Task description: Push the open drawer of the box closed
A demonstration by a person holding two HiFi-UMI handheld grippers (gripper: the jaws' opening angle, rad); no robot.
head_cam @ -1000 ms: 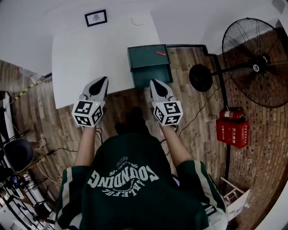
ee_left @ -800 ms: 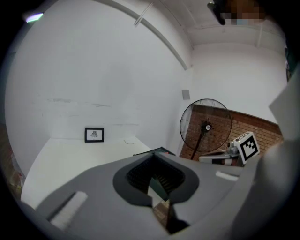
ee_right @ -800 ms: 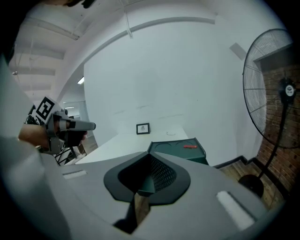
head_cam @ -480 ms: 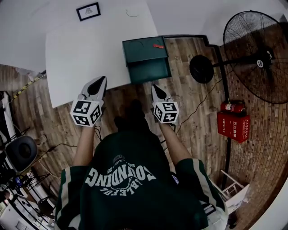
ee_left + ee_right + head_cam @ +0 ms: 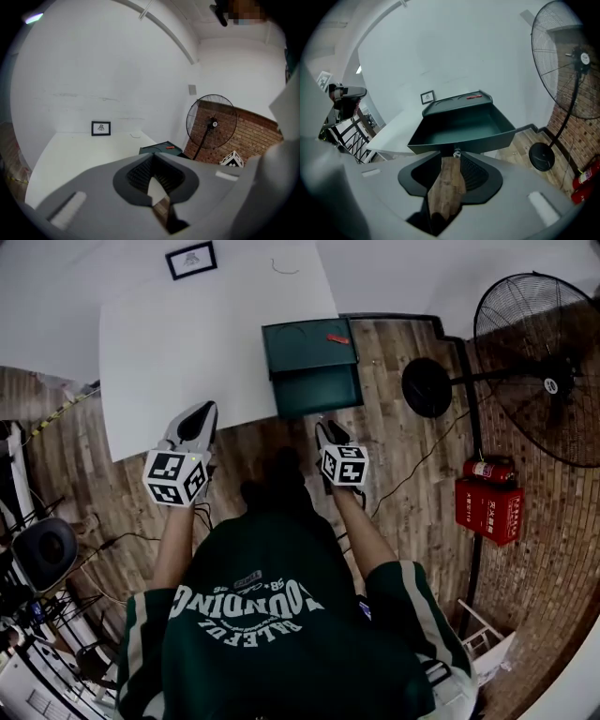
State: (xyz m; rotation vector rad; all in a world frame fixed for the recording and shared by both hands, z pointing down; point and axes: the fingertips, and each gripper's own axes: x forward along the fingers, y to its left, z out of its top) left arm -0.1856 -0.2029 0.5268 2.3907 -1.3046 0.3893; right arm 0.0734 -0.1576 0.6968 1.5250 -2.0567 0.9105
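The left gripper, jaws together and empty, hovered at the white table's lower left edge. Only the right gripper view showed the dark green drawer empty. It was pulled out of its box at upper centre. Its knob sat just ahead of the right gripper, whose empty jaws were opening. A fan stood far right.

Your fan, at 2 o'clock, is cut by the view's edge; the red item on the box is too small to identify.
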